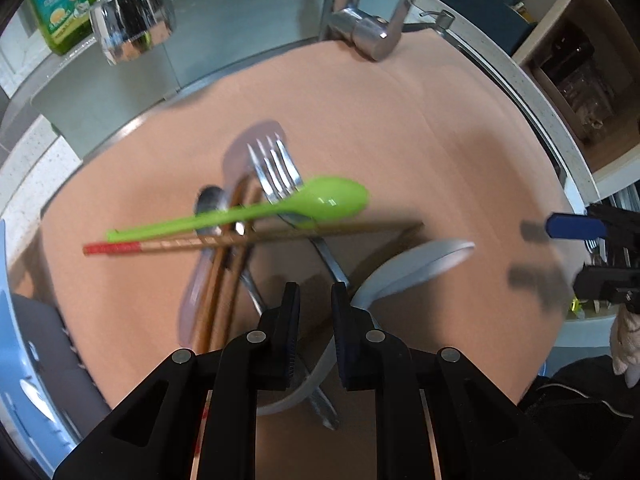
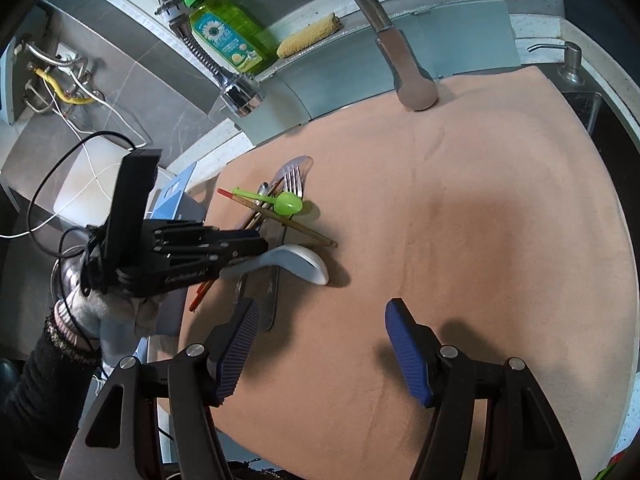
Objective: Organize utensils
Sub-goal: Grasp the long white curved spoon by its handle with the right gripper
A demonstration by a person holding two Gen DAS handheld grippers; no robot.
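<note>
A pile of utensils lies on the peach mat (image 1: 420, 128): a green plastic spoon (image 1: 280, 208), a steel fork (image 1: 276, 172), brown chopsticks with red ends (image 1: 168, 245), a translucent pink spoon (image 1: 256, 140) and a white ladle spoon (image 1: 412, 268). My left gripper (image 1: 316, 296) is low over the white spoon's handle, jaws narrowly apart around it. In the right wrist view the left gripper (image 2: 244, 246) reaches onto the white spoon (image 2: 304, 266). My right gripper (image 2: 320, 320) is open and empty above the mat, near the pile (image 2: 280, 204).
A faucet (image 1: 360, 20) and spray head (image 1: 132, 20) hang over the sink at the back. A green dish soap bottle (image 2: 228, 28) and a yellow sponge (image 2: 308, 34) stand on the ledge. A blue rack (image 1: 16, 344) is at the left edge.
</note>
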